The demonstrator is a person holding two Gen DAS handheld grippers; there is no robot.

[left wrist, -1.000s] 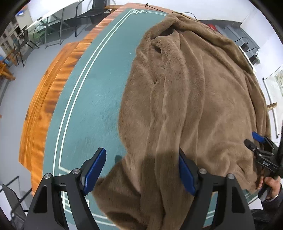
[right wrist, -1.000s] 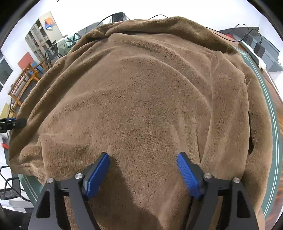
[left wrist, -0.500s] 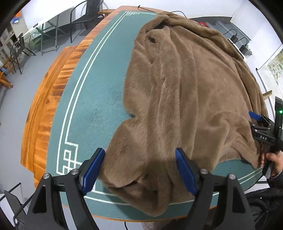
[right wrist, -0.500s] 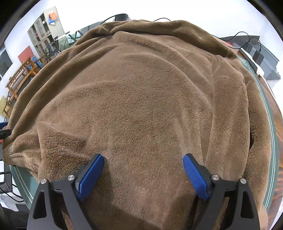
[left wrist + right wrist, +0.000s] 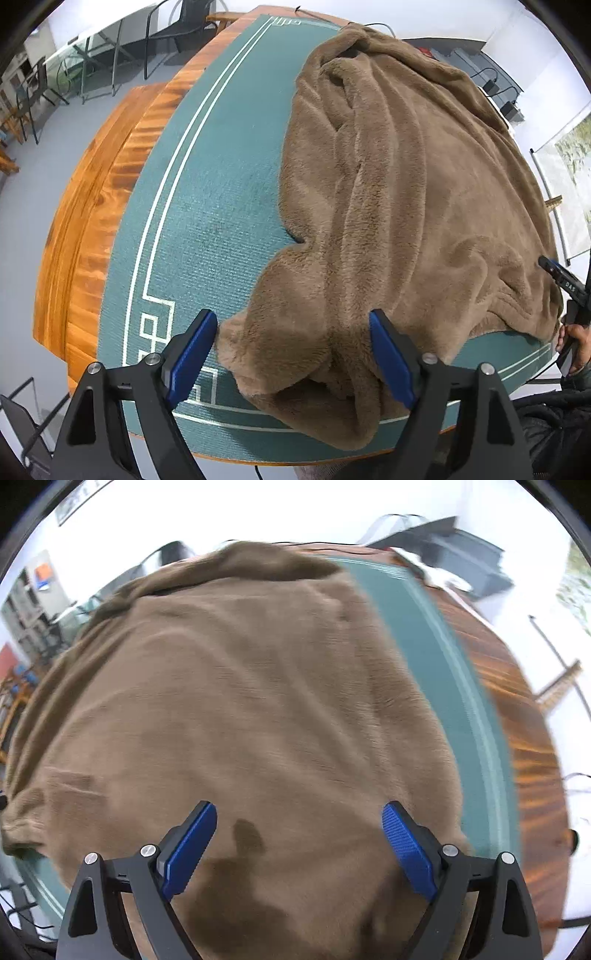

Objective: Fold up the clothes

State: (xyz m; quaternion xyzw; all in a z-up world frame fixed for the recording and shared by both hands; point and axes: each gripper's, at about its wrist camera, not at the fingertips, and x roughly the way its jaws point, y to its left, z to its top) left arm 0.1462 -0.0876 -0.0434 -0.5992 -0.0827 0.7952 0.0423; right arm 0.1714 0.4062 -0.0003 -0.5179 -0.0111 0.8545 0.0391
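A large brown fleece garment (image 5: 399, 192) lies spread on the green table mat (image 5: 221, 206); its near corner hangs over the table's front edge. My left gripper (image 5: 291, 354) is open, with that near corner below and between its blue pads, not gripped. My right gripper (image 5: 299, 845) is open above the garment (image 5: 258, 701) at its right side, holding nothing. The right gripper also shows at the far right of the left wrist view (image 5: 561, 277).
The wooden table rim (image 5: 85, 229) curves round the mat on the left, and shows on the right in the right wrist view (image 5: 532, 738). Chairs and a glass table (image 5: 110, 55) stand on the floor beyond. Cables and power adapters (image 5: 495, 88) lie at the far end.
My left gripper has pulled back toward the table's front edge, so more of the mat and the hanging corner show. My right gripper has swung right; mat and wooden rim now show there.
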